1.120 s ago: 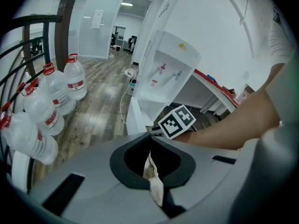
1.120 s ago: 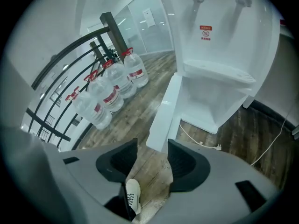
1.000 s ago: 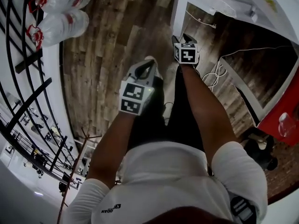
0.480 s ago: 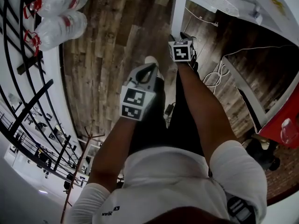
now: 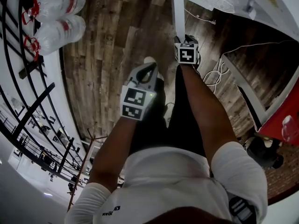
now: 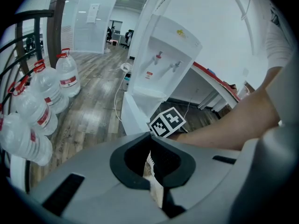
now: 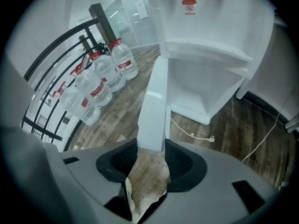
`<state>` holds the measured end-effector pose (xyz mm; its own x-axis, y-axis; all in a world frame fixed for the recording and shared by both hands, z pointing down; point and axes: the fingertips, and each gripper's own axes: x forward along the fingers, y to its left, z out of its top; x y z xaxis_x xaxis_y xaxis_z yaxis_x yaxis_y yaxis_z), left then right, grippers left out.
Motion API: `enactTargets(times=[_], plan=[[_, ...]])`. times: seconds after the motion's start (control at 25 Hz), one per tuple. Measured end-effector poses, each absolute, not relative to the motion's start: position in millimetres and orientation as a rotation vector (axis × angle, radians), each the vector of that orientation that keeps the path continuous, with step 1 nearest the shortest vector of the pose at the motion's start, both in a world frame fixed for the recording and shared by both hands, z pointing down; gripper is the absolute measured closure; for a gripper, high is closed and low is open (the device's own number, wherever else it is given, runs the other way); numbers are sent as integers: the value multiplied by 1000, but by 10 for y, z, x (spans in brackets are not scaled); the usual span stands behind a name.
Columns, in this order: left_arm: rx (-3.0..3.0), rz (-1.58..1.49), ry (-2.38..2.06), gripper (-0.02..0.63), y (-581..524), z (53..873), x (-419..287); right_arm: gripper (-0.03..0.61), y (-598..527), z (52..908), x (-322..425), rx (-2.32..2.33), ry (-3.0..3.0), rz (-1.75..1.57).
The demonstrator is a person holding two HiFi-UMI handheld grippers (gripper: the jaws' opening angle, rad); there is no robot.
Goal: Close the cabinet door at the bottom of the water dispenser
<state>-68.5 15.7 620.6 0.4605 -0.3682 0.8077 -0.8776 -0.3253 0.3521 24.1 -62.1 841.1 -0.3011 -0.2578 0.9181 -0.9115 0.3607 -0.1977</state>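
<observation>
The white water dispenser [image 7: 210, 55] stands ahead, and it also shows in the left gripper view [image 6: 168, 50]. Its bottom cabinet door [image 7: 153, 106] is swung open and points toward me; from the head view it is a thin white edge [image 5: 176, 10]. My right gripper [image 7: 152, 146] holds the door's near edge between its jaws, and the edge fills the gap. In the head view this gripper [image 5: 187, 38] sits at the door's end. My left gripper [image 5: 148, 68] hangs lower left over my legs, shut and empty [image 6: 150, 146].
Several large water bottles [image 5: 56, 27] lie by a black railing [image 5: 28, 101] on the left. A white cord with a plug [image 7: 196, 135] lies on the wooden floor by the dispenser's base. White table legs [image 5: 243, 87] and cables [image 5: 215, 73] are at right.
The right gripper shifted slightly left, then back right, staying at the door's end. The left gripper has hardly moved.
</observation>
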Motion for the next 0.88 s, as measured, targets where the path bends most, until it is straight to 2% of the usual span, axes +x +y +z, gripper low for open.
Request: enactTargets(times=[0.88], plan=[[1995,885,-919,614,-160,6217,-111,388,-947,8412,1355,1256,-1651,1086]])
